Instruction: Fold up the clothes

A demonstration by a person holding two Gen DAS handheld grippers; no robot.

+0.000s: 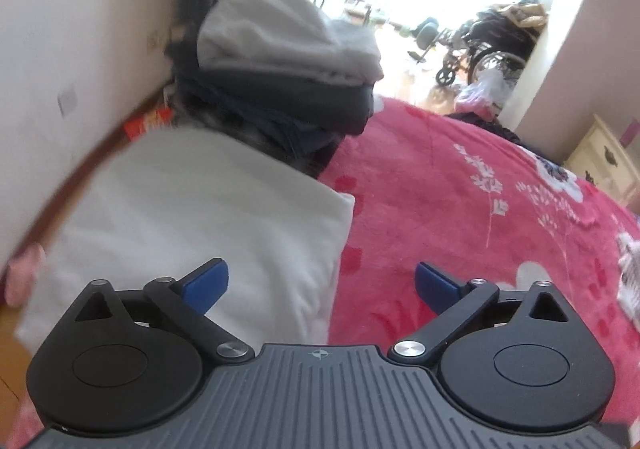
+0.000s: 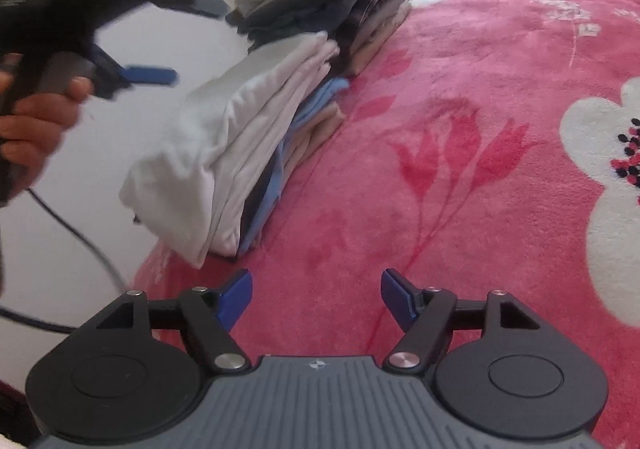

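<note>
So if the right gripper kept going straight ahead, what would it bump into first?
Probably just the pink blanket. The right gripper is open, empty and pointing down at bare bed; the folded pile lies off to its left.

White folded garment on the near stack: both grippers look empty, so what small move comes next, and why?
Probably swing away to fetch another garment. The white folded garment rests on the near stack, and the left gripper and right gripper both stand open, holding nothing.
</note>
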